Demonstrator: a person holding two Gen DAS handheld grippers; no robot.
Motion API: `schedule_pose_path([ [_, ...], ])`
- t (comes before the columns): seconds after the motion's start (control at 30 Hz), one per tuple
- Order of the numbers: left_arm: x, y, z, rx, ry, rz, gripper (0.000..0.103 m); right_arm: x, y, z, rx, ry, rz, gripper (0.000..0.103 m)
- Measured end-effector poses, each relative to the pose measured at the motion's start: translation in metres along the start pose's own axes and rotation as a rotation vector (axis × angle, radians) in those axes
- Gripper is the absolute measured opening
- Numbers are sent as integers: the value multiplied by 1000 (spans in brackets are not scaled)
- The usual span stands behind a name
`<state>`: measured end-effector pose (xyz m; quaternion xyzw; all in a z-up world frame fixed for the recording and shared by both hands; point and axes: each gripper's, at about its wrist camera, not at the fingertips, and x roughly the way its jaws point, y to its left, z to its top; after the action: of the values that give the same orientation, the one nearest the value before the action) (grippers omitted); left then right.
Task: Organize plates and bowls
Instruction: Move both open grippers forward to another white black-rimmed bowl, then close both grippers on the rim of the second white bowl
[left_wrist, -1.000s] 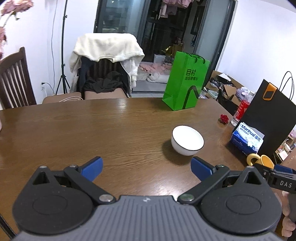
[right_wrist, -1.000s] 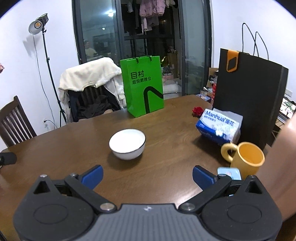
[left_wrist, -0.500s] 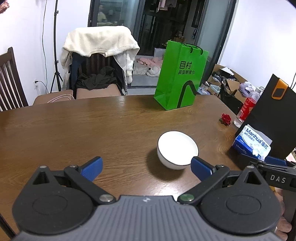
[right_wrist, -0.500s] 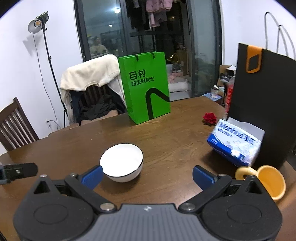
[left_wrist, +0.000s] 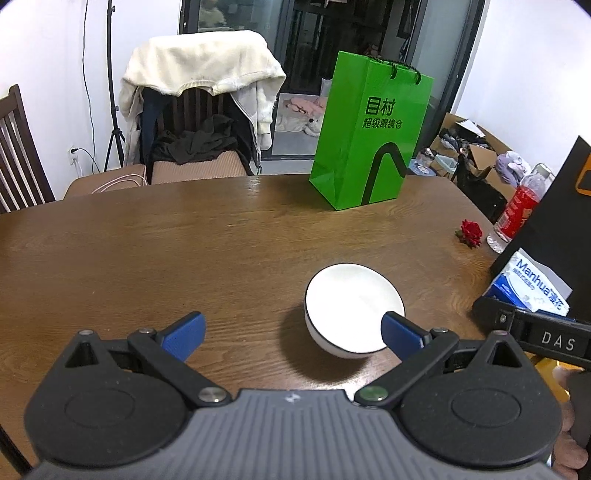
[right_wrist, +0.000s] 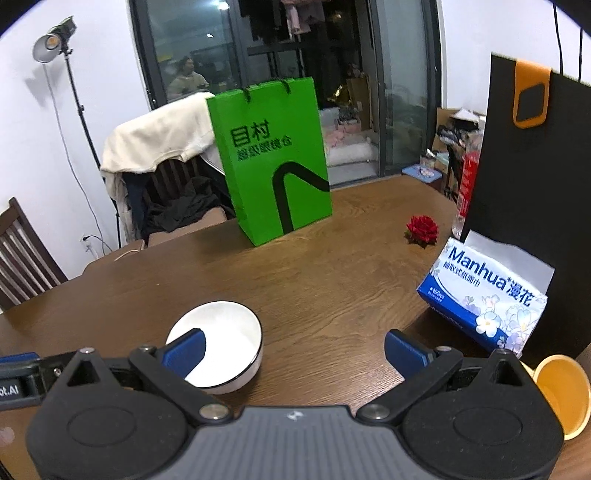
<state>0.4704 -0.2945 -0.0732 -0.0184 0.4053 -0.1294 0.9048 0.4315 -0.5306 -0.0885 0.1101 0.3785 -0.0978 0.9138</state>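
- Now looking along the left gripper (left_wrist: 291, 330) in the left wrist view: holding both blue fingers (left_wrist: 183, 334) spread wide, gripping nothing; framing a white bowl (left_wrist: 354, 309) sitting upright on the tabletop (left_wrist: 166, 251), its rim lying behind the right-hand fingertip; standing a green bag (left_wrist: 371, 136) near the far edge.
- Looking along the right gripper (right_wrist: 295, 352) in the right wrist view: keeping the fingers wide apart and empty; overlapping the bowl with the left-hand fingertip; showing a tissue pack (right_wrist: 484, 295) and a yellow cup (right_wrist: 561, 393) by the right edge.
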Motion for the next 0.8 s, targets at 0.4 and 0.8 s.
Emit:
schedule_pose_path([
  [0.4, 45, -12, 17, -26, 33, 29, 103, 45, -11, 17, 51, 69, -16, 103],
  [0.8, 97, -9, 22, -81, 135, 76, 97, 84, -9, 29, 70, 149, -5, 95],
])
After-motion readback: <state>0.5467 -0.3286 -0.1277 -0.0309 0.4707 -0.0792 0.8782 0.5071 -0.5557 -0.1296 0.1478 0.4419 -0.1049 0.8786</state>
